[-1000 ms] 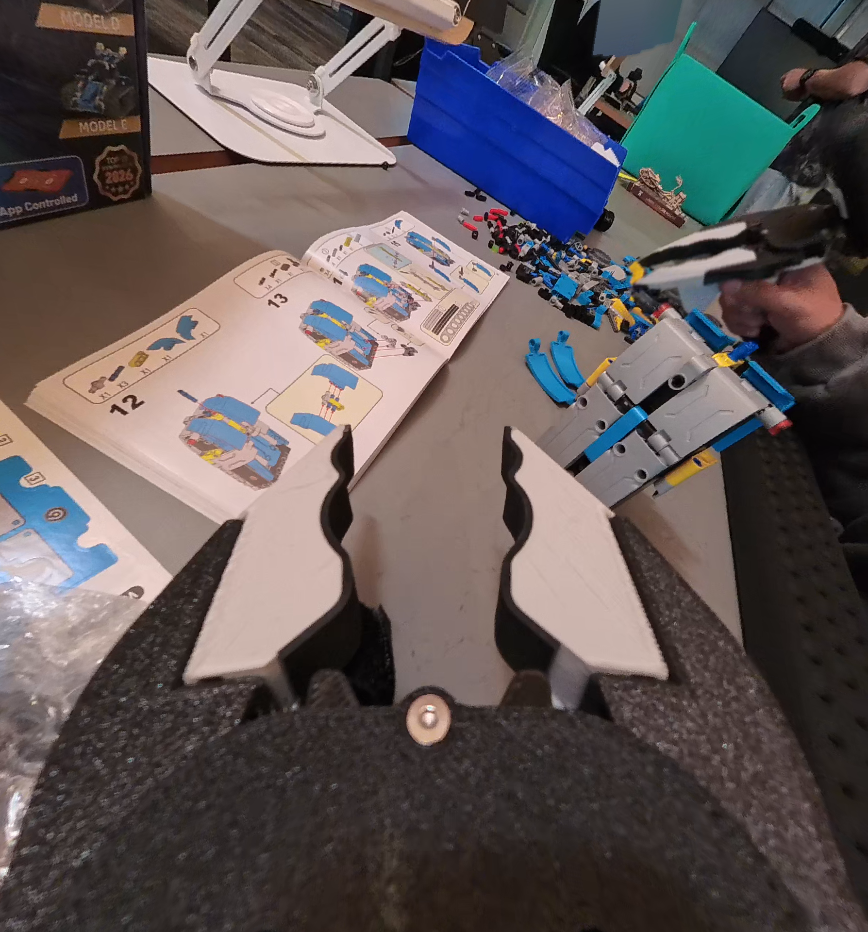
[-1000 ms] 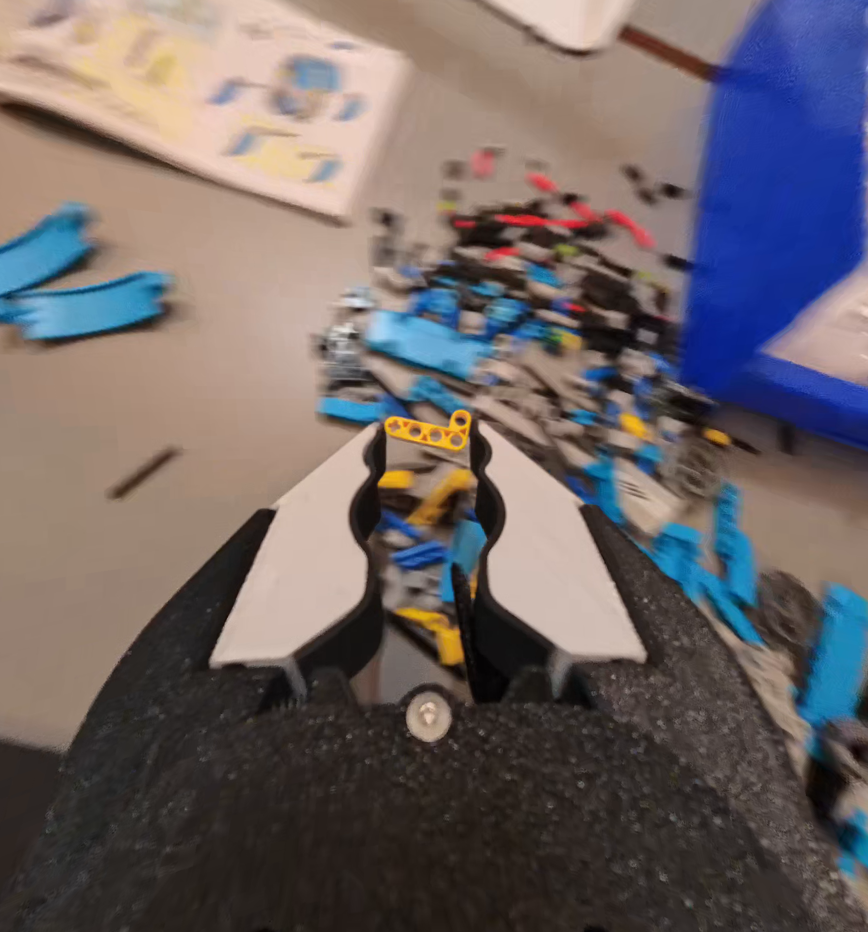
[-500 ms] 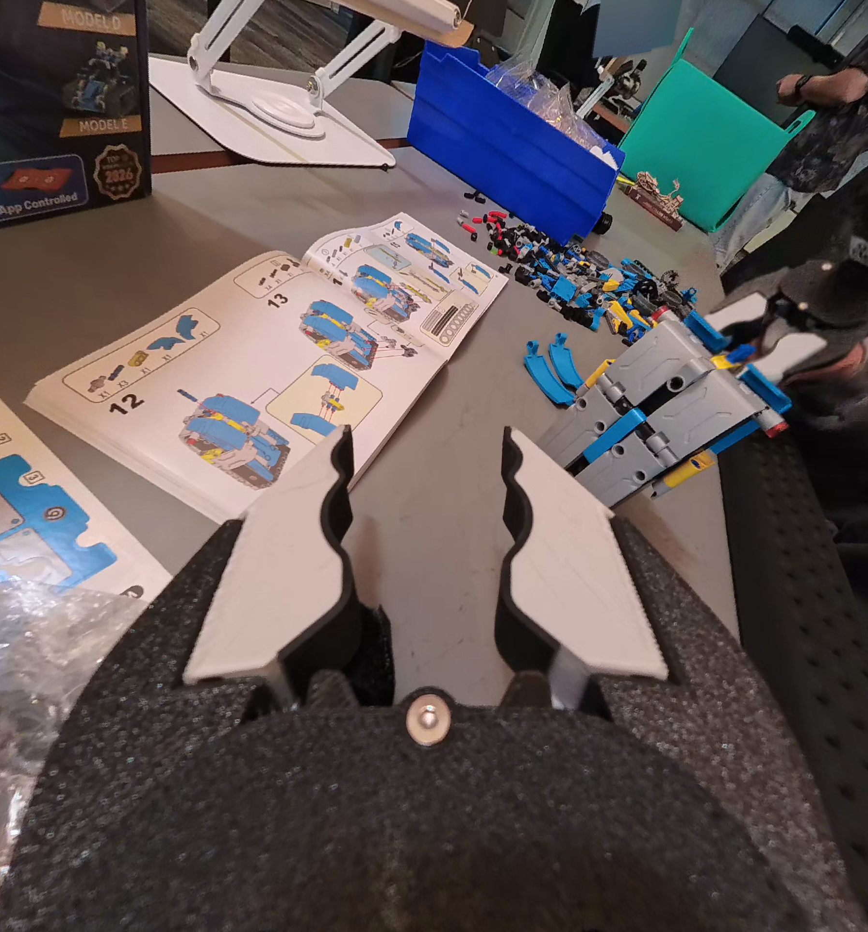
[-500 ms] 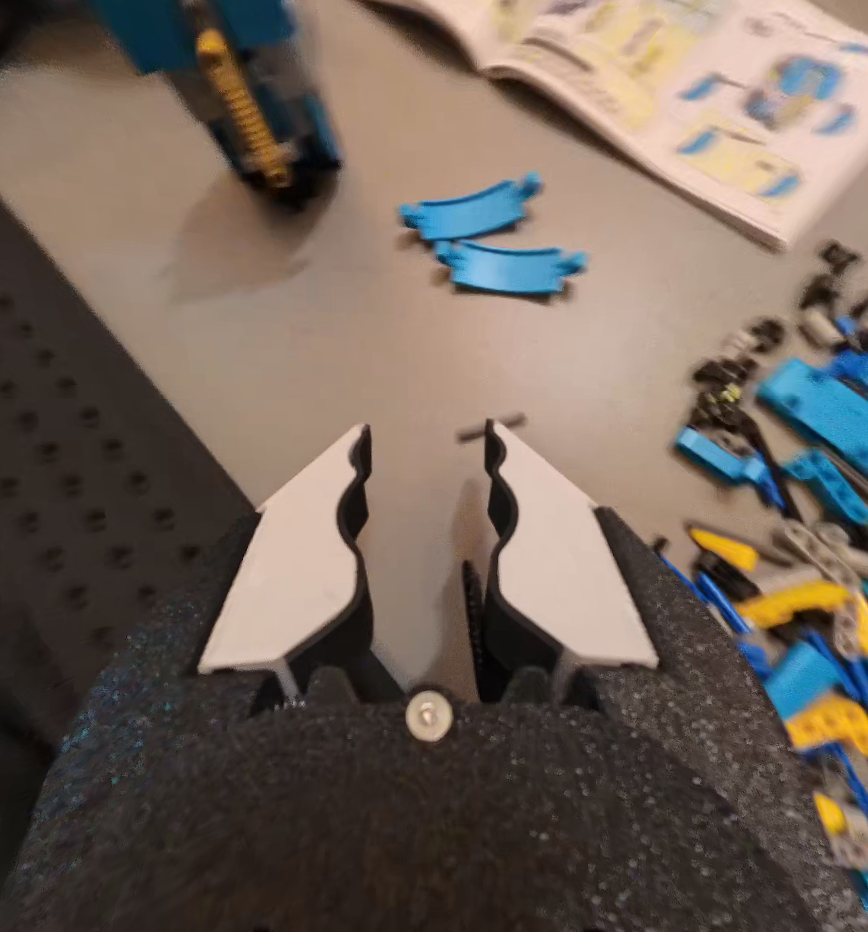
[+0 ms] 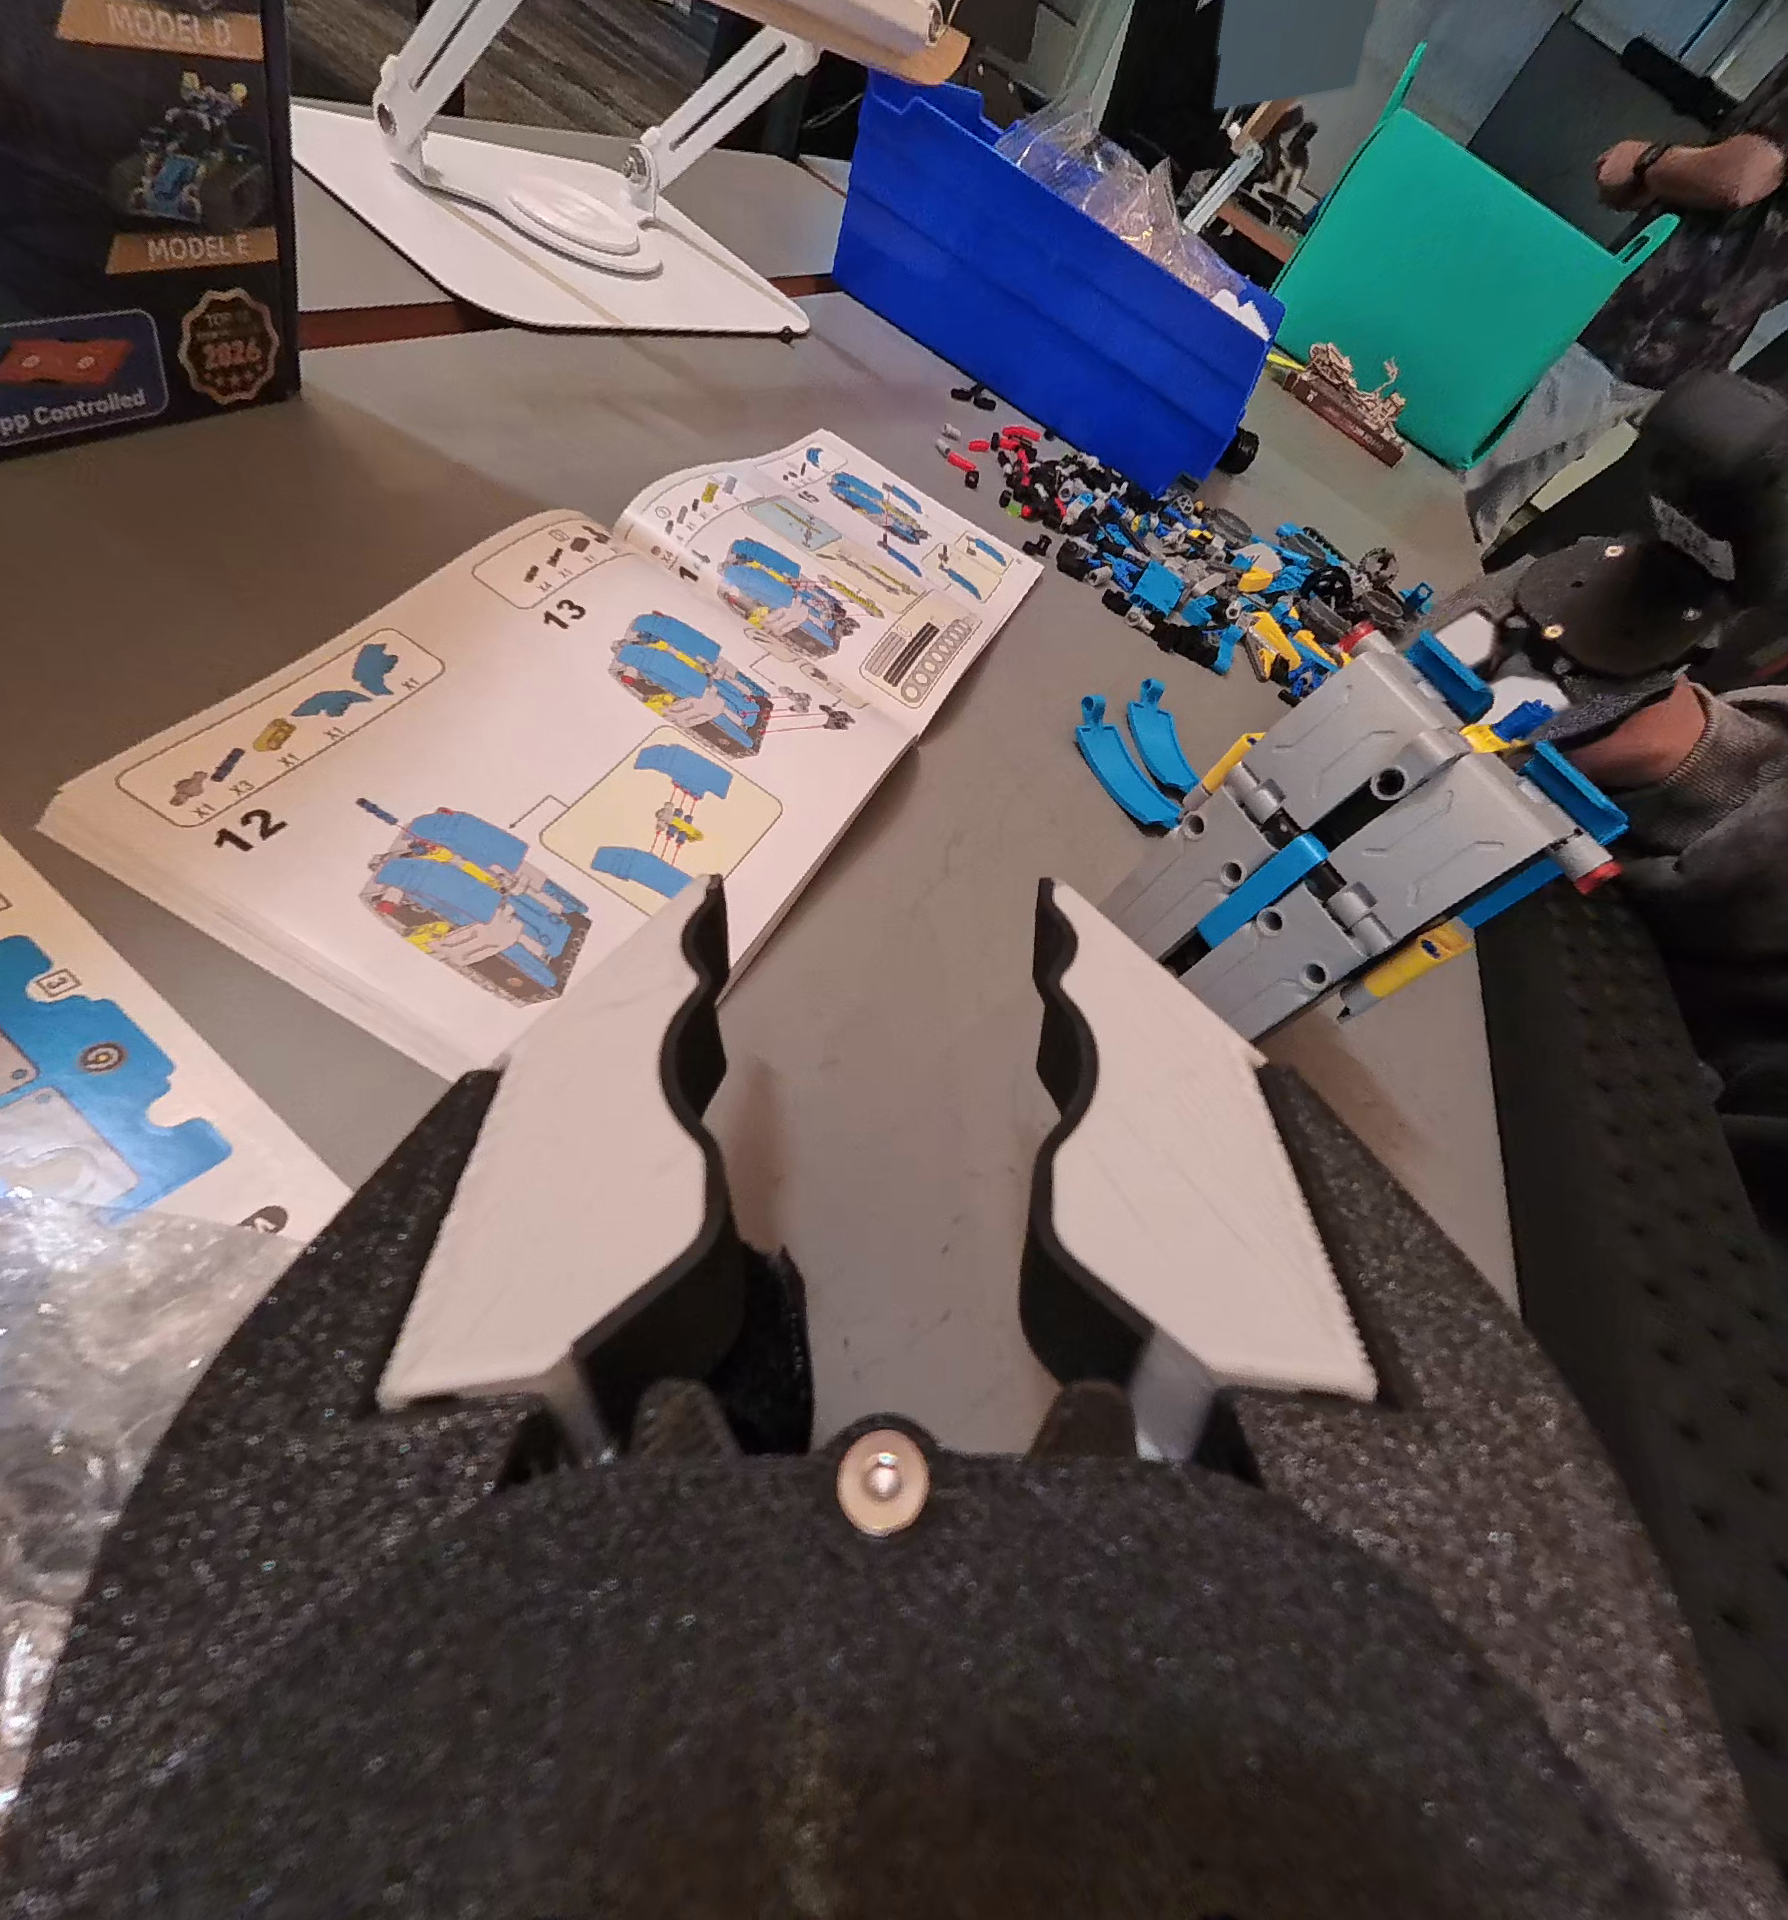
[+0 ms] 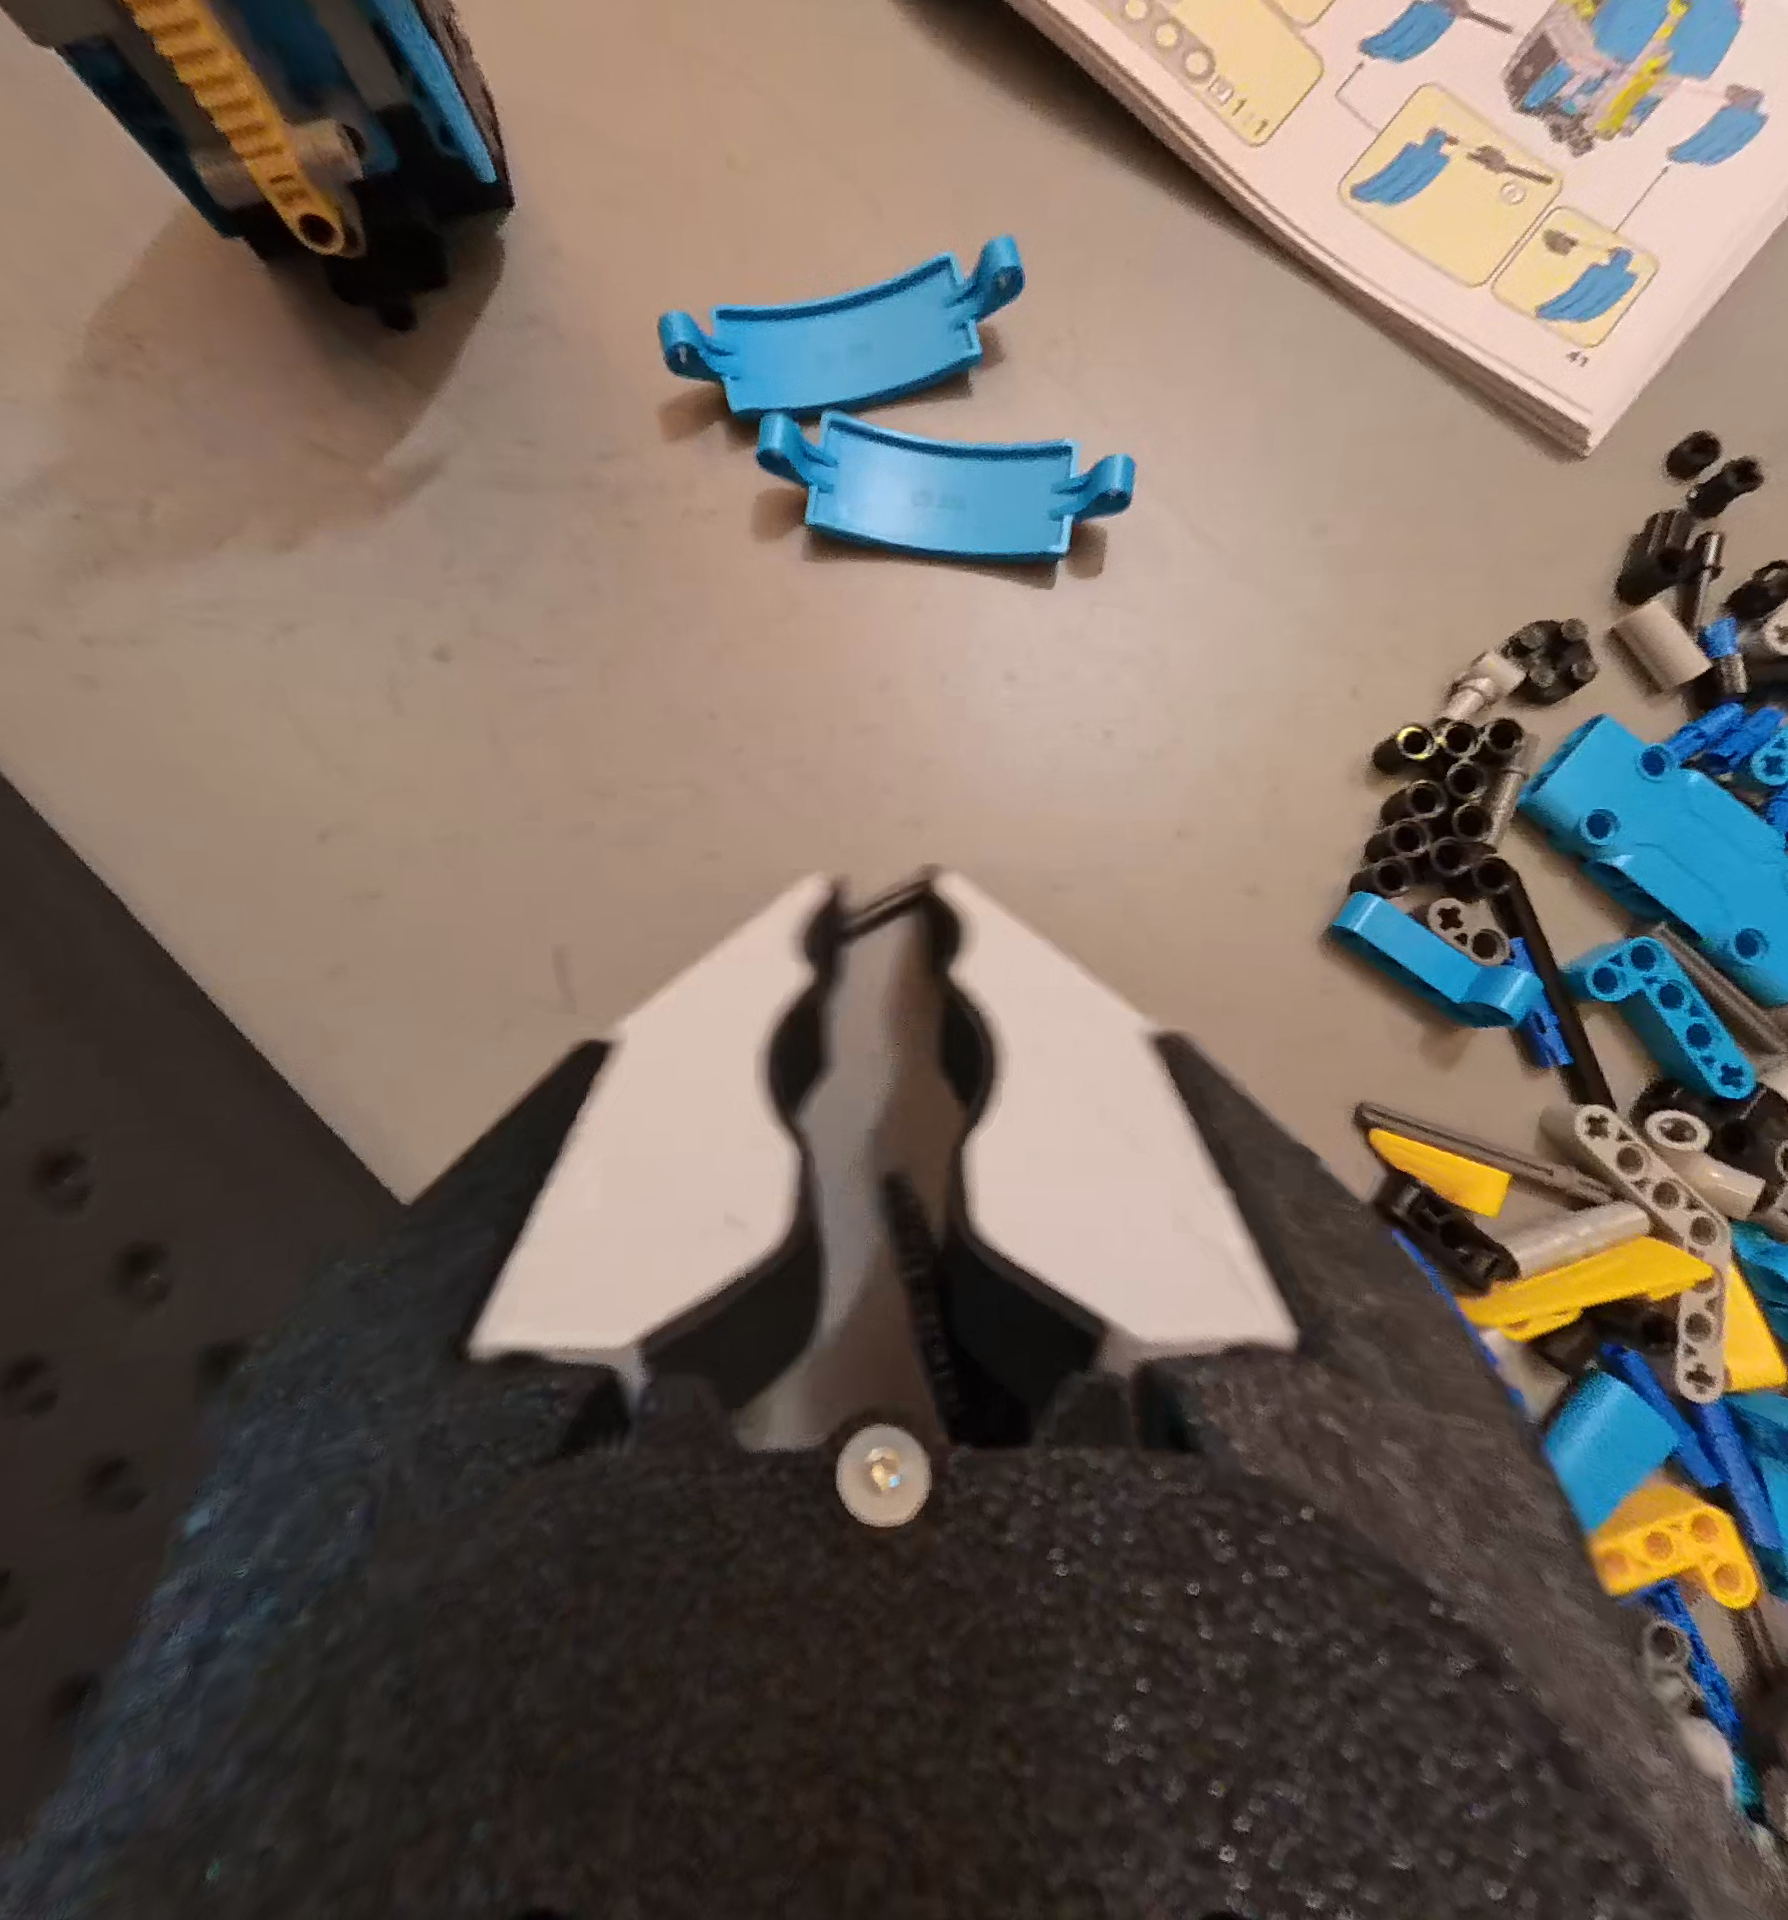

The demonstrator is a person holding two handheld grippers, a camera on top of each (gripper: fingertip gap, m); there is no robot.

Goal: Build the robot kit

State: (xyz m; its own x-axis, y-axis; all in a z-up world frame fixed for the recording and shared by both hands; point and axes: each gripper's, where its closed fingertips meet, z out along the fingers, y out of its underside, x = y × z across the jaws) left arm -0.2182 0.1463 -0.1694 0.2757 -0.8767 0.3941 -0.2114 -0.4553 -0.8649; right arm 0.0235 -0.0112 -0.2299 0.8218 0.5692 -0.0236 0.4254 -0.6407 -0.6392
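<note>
My right gripper [image 6: 882, 904] sits low at frame centre, fingers nearly closed on a thin black axle [image 6: 874, 916] that lies crosswise at their tips on the grey table. My left gripper [image 5: 874, 935] gapes empty in mid frame, nearest the grey-and-blue brick model [image 5: 1357, 831], tilted at its right.

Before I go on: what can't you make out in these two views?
- Right wrist view: whether the right gripper pinches the thin black rod; the fingertips cover its ends.
- Right wrist view: grey-and-blue model, cut off by the top edge.
- Left wrist view: blue bin contents, mostly behind its wall.
</note>
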